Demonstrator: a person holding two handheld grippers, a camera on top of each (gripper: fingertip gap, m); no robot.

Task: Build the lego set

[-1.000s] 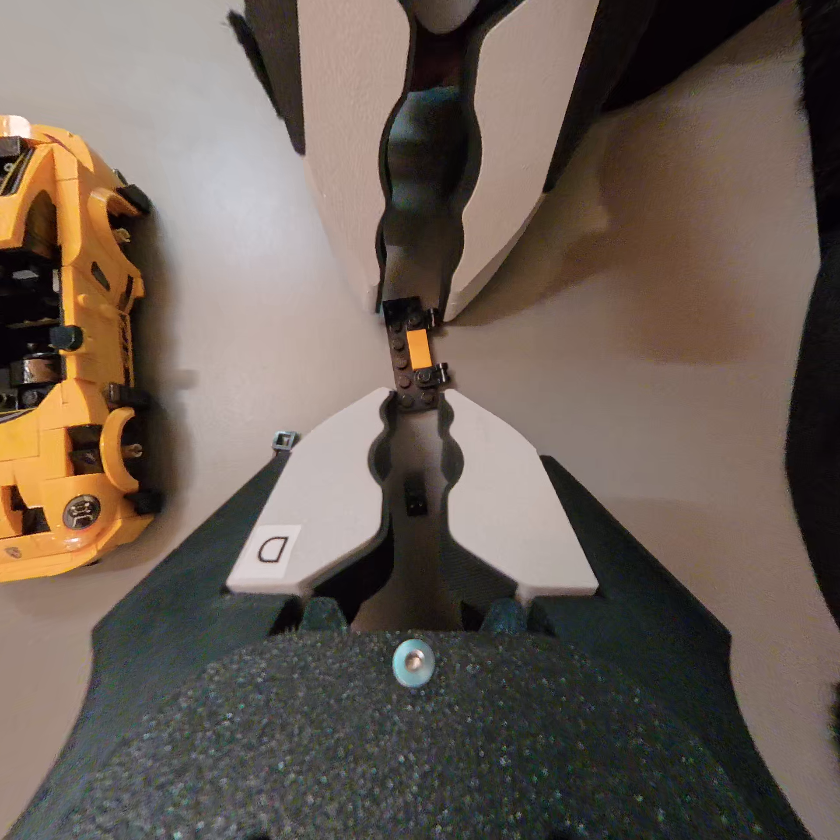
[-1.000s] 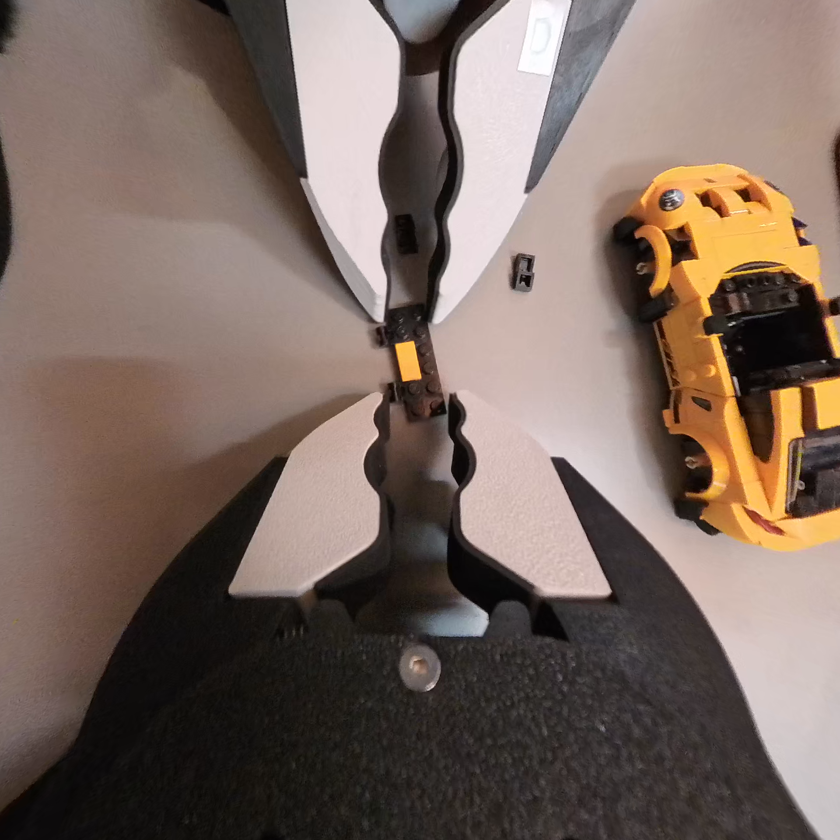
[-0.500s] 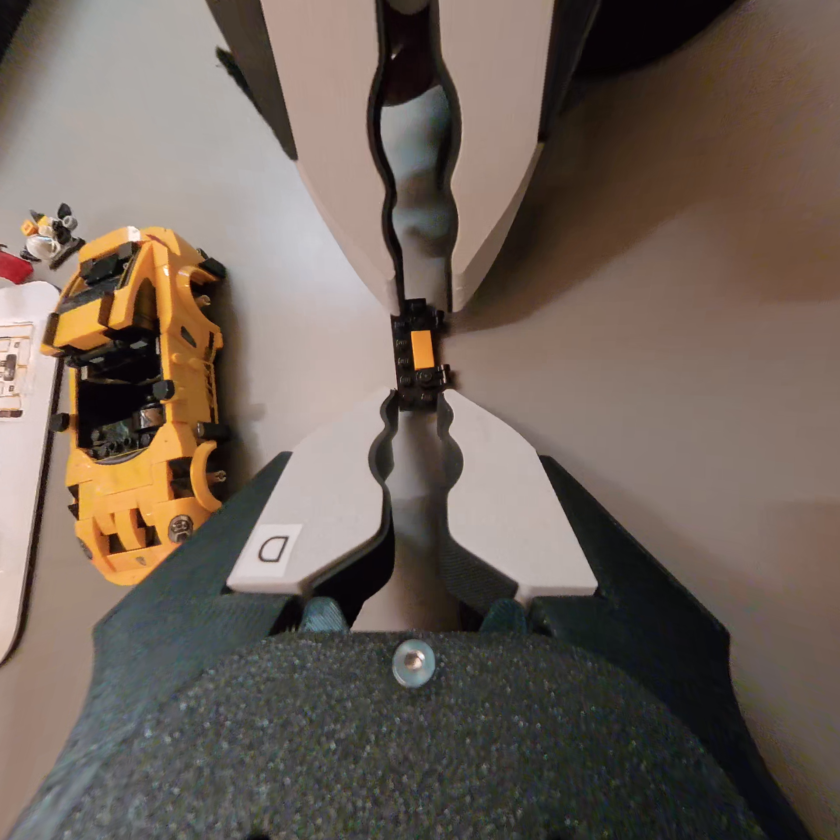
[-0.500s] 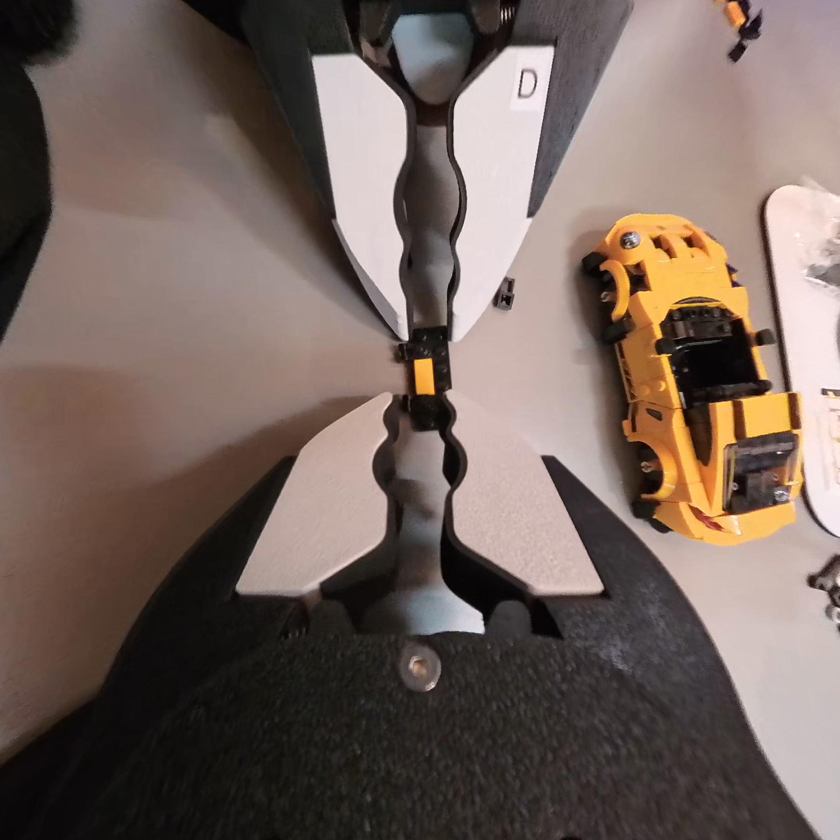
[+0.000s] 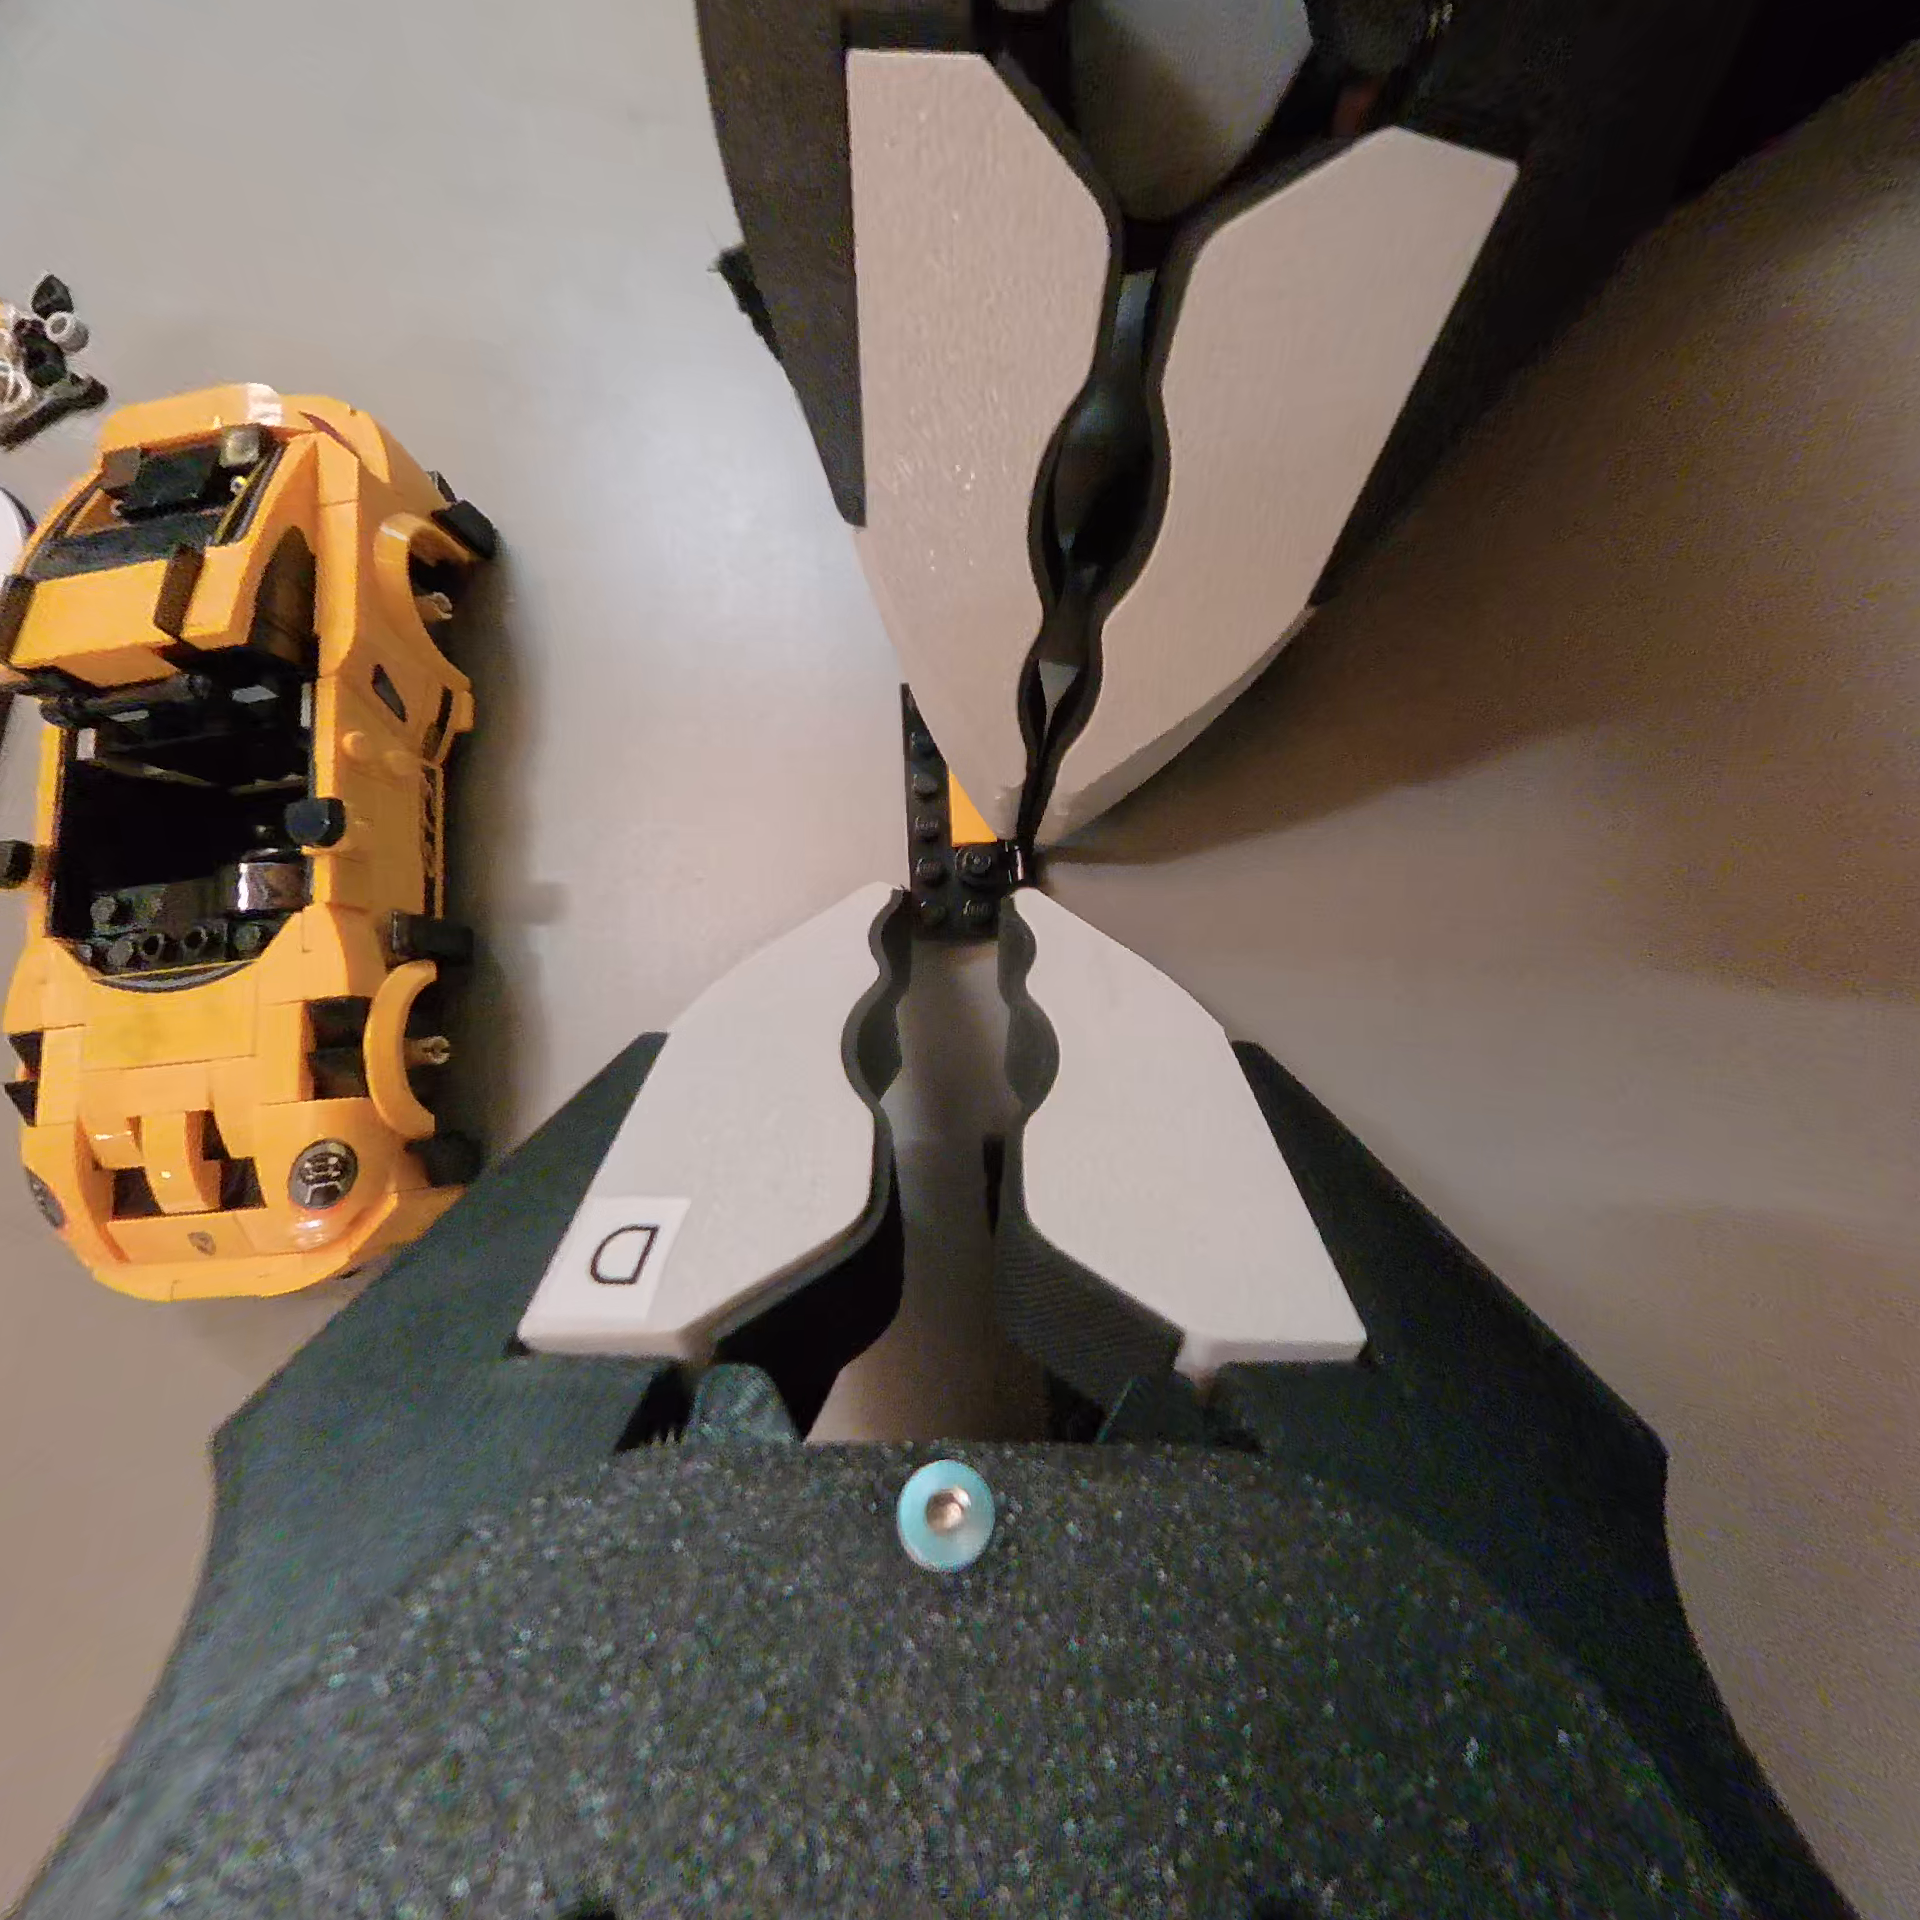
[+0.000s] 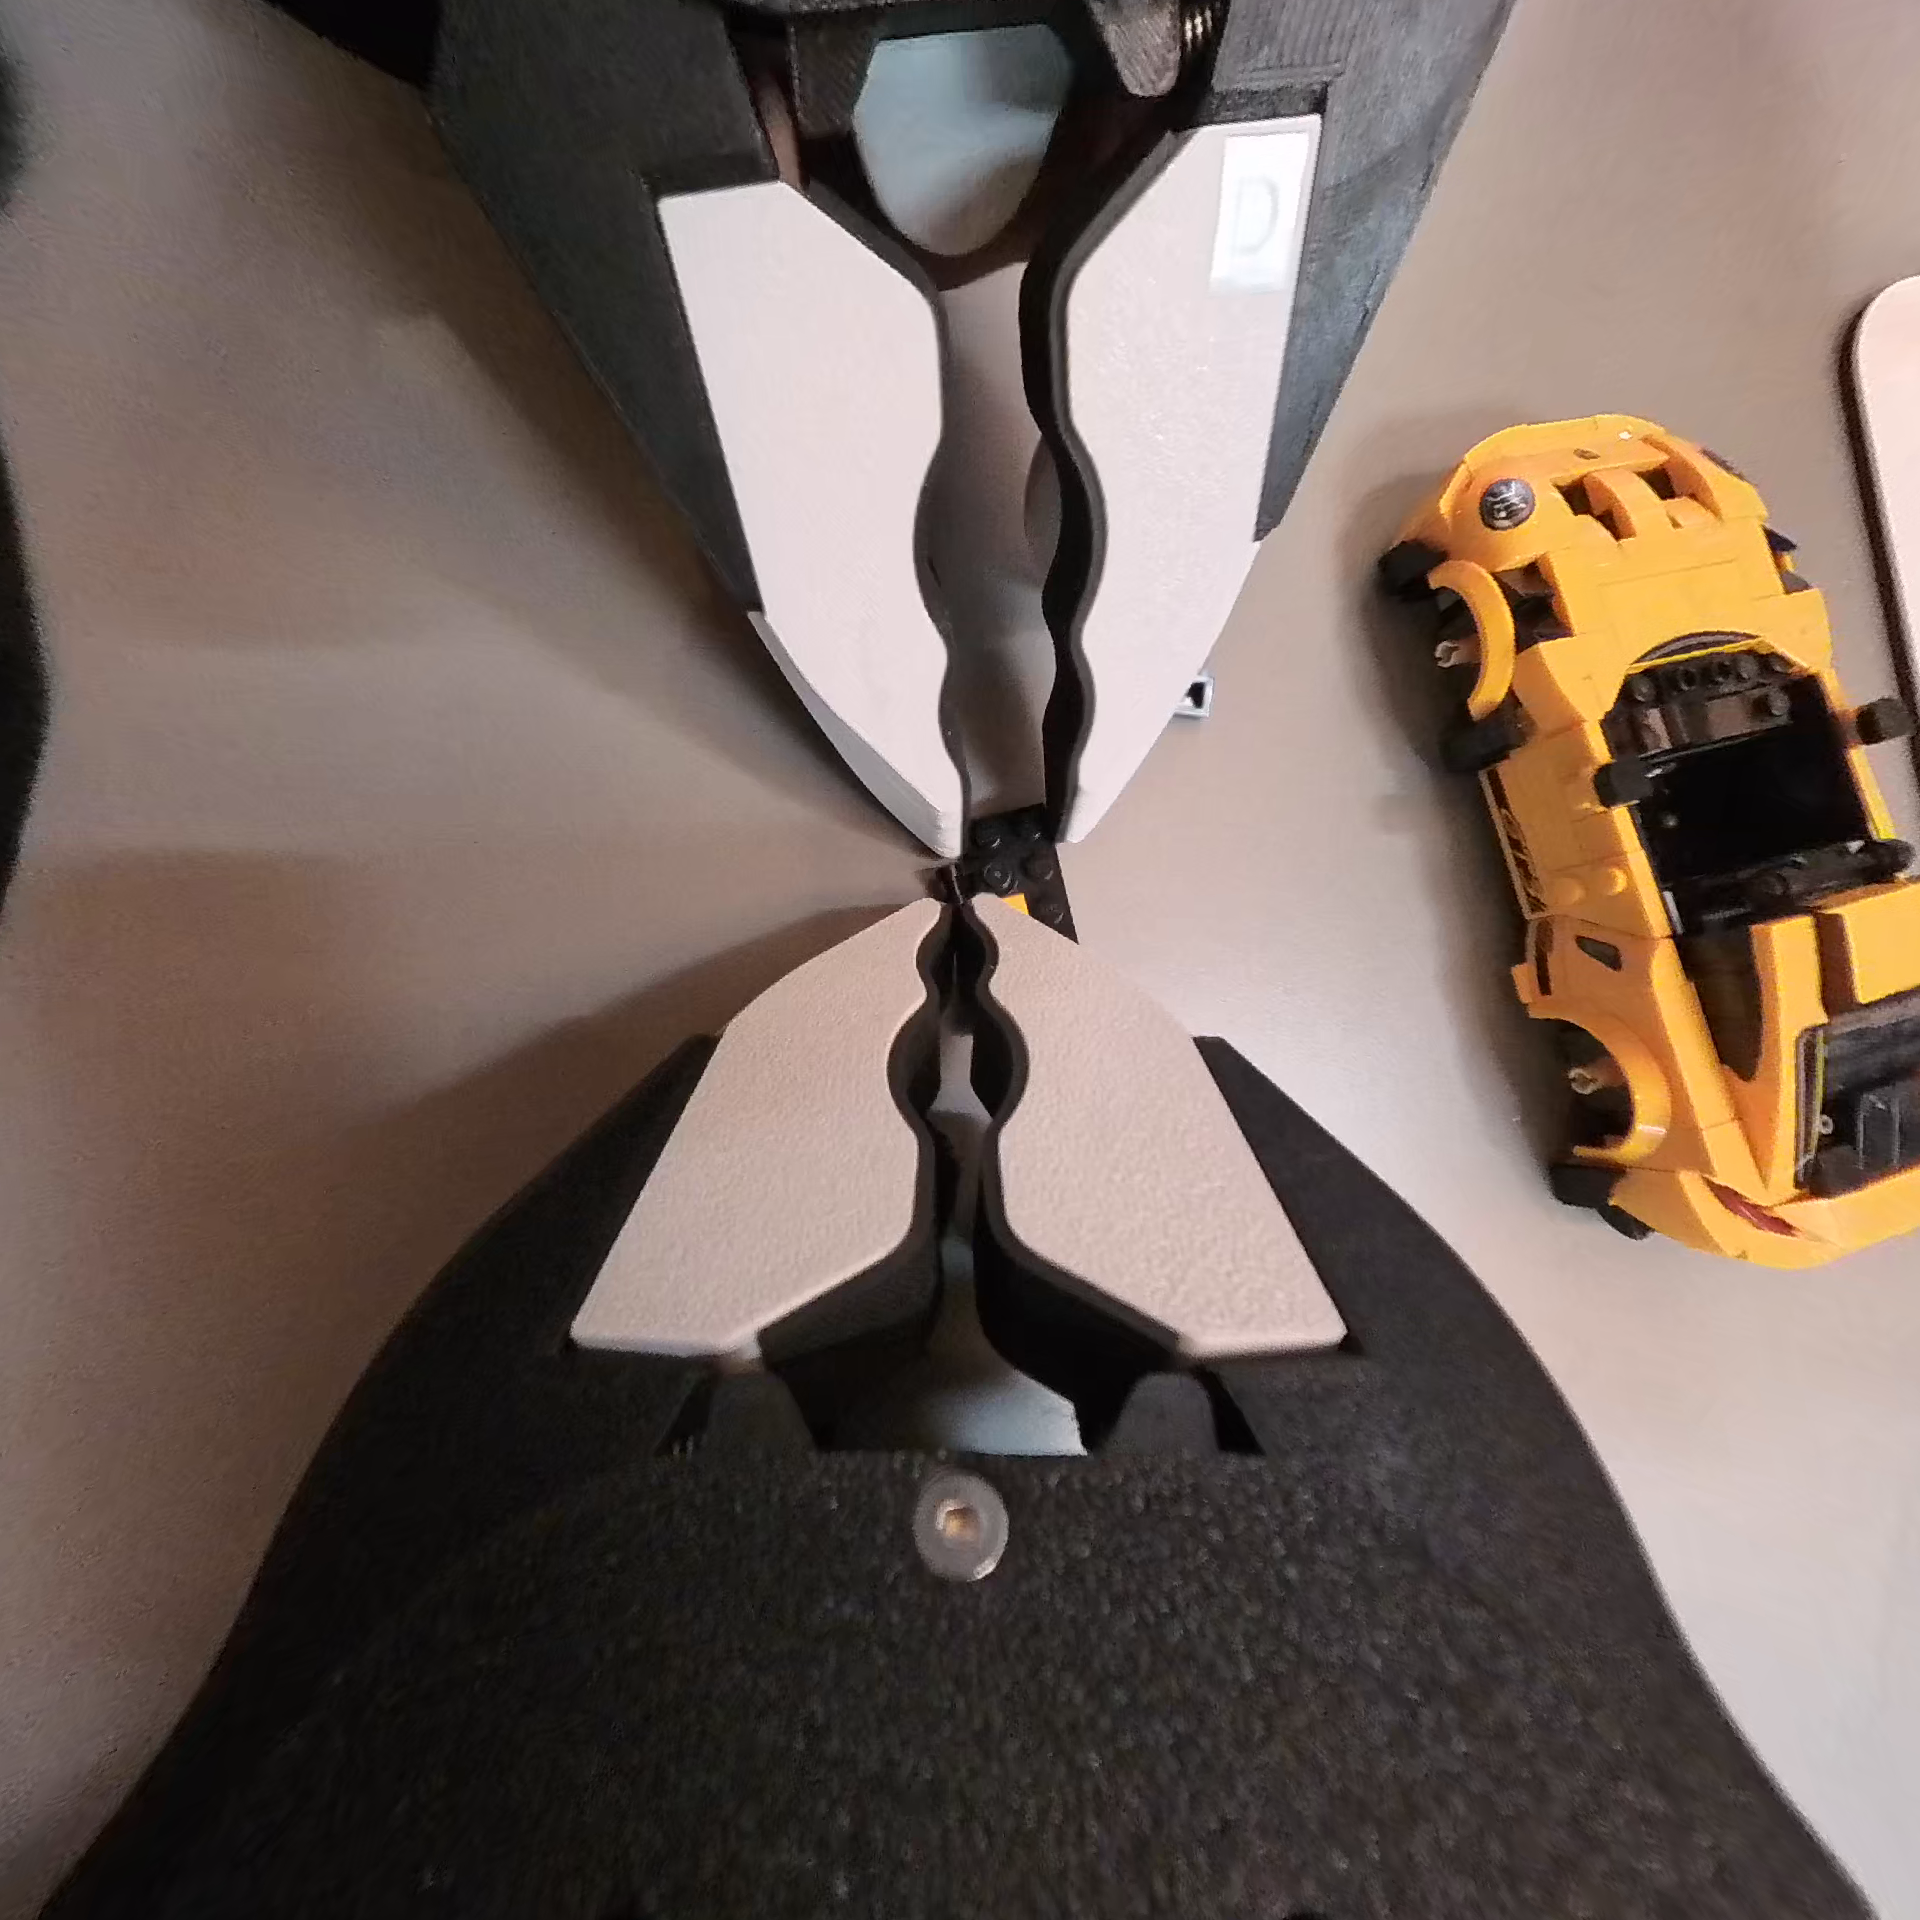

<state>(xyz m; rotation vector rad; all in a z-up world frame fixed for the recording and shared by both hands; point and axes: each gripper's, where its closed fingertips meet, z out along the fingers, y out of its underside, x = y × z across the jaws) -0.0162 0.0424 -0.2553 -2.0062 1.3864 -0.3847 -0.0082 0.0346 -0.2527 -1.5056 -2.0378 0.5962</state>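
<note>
My left gripper (image 5: pixel 951 906) is shut on the near end of a narrow black plate with an orange tile on top (image 5: pixel 935 821), held above the table. My right gripper (image 5: pixel 1023 831) comes in from the top with its jaws shut. Its tips pinch a small black clip on the plate's right side, next to my left fingertips. In the right wrist view, my right gripper (image 6: pixel 954 902) meets the plate (image 6: pixel 1013 857), which the left gripper (image 6: pixel 1016 826) holds from above. The yellow lego car (image 5: pixel 239 831) lies on the table, roof open, and also shows in the right wrist view (image 6: pixel 1662 831).
A small pile of loose pieces (image 5: pixel 42 353) lies beyond the car at the far left. A small loose black piece (image 6: pixel 1200 694) lies on the table beside the left gripper. The edge of a white board (image 6: pixel 1891 416) shows at the far right. The table is grey. Left and right tips are no more than a few centimetres apart.
My right gripper has let go of the plate's far end, closed its jaws and moved to the plate's side by the left fingertips. The left gripper still holds the plate.
</note>
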